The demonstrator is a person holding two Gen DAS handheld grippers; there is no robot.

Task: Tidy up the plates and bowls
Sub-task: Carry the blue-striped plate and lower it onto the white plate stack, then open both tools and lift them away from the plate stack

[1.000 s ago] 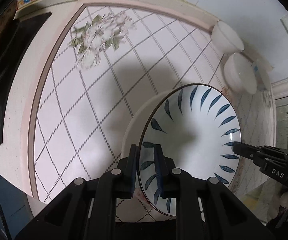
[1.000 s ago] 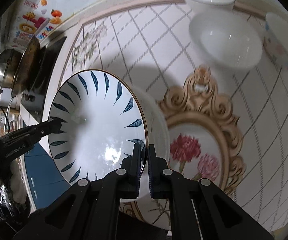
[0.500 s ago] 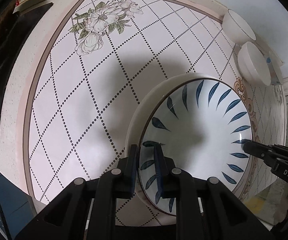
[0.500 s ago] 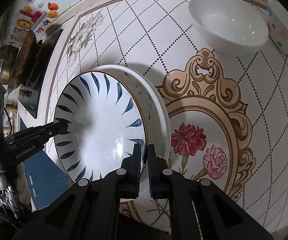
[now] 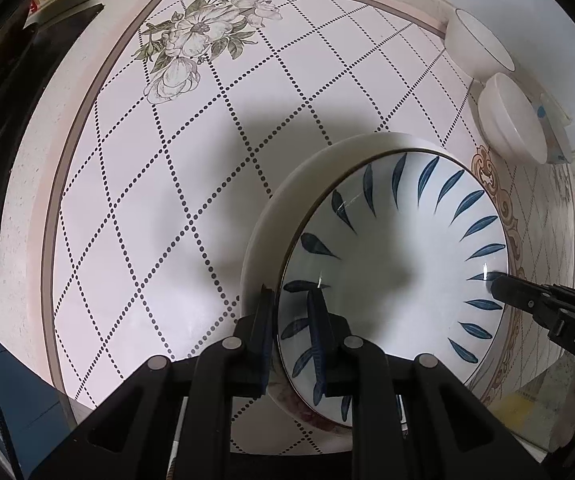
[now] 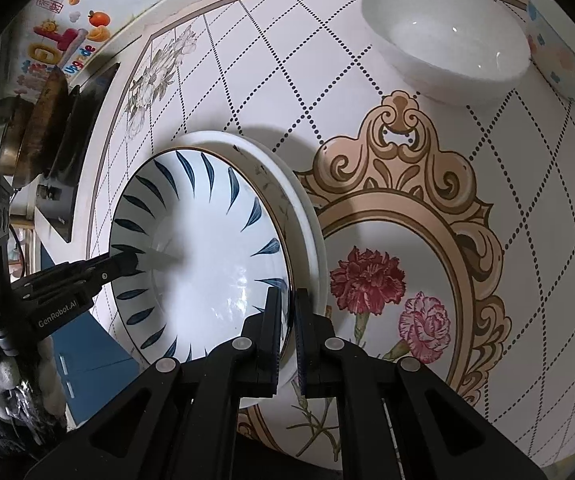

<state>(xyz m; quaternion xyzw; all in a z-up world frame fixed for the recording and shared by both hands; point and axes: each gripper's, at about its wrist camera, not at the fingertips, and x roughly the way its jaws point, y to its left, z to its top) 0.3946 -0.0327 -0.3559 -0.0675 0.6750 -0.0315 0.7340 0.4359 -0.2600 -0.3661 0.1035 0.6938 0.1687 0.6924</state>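
A white plate with blue leaf marks (image 5: 399,264) sits inside a larger white plate (image 5: 283,208) on the tiled counter. My left gripper (image 5: 291,320) is shut on the blue-leaf plate's rim at its near-left side. My right gripper (image 6: 287,320) is shut on the same plate (image 6: 207,240) at the opposite rim, with the larger white plate (image 6: 307,224) just beyond. Each gripper shows in the other's view, the right one (image 5: 499,284) and the left one (image 6: 127,260).
Two white bowls (image 5: 511,120) (image 5: 475,40) stand at the counter's far right by the wall; the nearer one (image 6: 447,36) has a patterned bowl (image 6: 563,64) beside it. A black cooktop (image 5: 3,128) and pots (image 6: 15,140) are on the left.
Both grippers have lowered the blue-leaf plate onto the larger white plate; the counter looks nearer and the bowls have drifted toward the frame edge.
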